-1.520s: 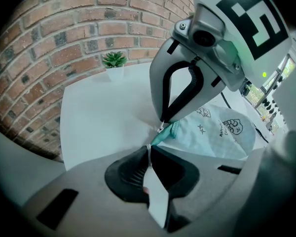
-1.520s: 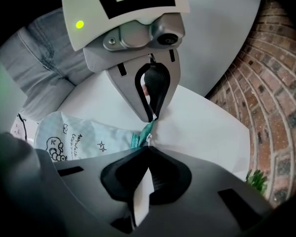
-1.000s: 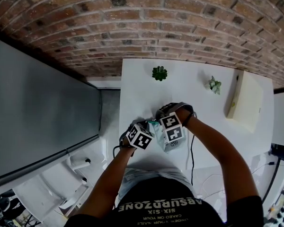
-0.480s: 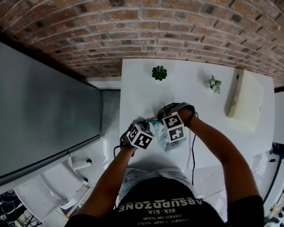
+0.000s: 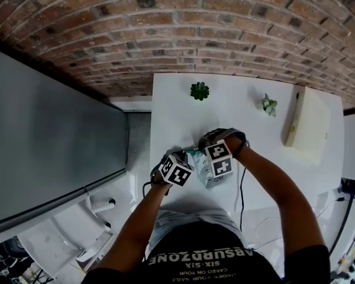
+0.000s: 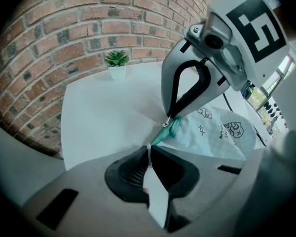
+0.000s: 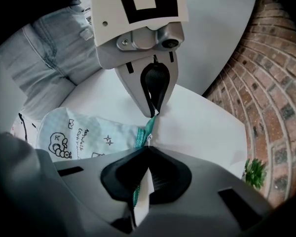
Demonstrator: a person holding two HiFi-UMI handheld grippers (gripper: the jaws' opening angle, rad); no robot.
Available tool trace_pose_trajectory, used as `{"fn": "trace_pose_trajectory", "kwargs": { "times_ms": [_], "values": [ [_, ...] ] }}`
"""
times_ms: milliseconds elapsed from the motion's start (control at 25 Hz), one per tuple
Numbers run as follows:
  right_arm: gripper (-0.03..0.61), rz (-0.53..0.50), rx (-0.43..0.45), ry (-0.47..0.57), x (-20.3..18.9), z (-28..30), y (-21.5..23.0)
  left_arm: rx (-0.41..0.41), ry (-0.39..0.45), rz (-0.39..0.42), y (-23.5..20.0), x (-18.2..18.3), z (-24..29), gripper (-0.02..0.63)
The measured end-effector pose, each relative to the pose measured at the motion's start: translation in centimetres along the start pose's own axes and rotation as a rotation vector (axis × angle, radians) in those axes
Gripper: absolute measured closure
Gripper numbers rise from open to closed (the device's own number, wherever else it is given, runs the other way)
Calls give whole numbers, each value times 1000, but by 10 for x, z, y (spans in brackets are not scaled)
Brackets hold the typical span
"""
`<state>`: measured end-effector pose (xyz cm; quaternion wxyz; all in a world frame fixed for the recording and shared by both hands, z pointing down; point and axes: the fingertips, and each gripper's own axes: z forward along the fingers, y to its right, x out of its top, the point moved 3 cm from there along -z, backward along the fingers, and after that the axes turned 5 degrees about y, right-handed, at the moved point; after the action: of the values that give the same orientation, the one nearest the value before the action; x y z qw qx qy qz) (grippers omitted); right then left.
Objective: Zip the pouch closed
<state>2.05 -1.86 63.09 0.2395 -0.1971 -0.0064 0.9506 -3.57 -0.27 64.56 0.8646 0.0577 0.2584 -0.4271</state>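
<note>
A pale blue pouch (image 5: 202, 165) with cartoon prints and a teal zipper (image 6: 170, 128) lies on the white table (image 5: 177, 114), near its front edge. My left gripper (image 6: 149, 149) is shut on the pouch's teal end, pinching a thin strip of it. My right gripper (image 7: 148, 148) is shut on the zipper pull (image 7: 149, 137), and the teal tape runs in between its pads. The two grippers' tips almost meet at that end of the pouch. In the head view both marker cubes (image 5: 176, 171) hide the jaws and most of the pouch.
Two small potted plants (image 5: 199, 91) (image 5: 268, 105) stand at the table's far side. A cream box (image 5: 307, 126) lies at the right. A black cable (image 5: 241, 188) hangs over the front edge. A brick wall runs behind, and a grey panel (image 5: 47, 147) sits to the left.
</note>
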Motion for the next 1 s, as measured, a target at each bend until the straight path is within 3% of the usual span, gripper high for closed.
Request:
{"fn": "trace_pose_trajectory", "kwargs": {
  "times_ms": [1000],
  "values": [
    [580, 61, -31, 4, -10, -7, -4, 10, -6, 9, 1, 0, 0, 588]
  ]
}}
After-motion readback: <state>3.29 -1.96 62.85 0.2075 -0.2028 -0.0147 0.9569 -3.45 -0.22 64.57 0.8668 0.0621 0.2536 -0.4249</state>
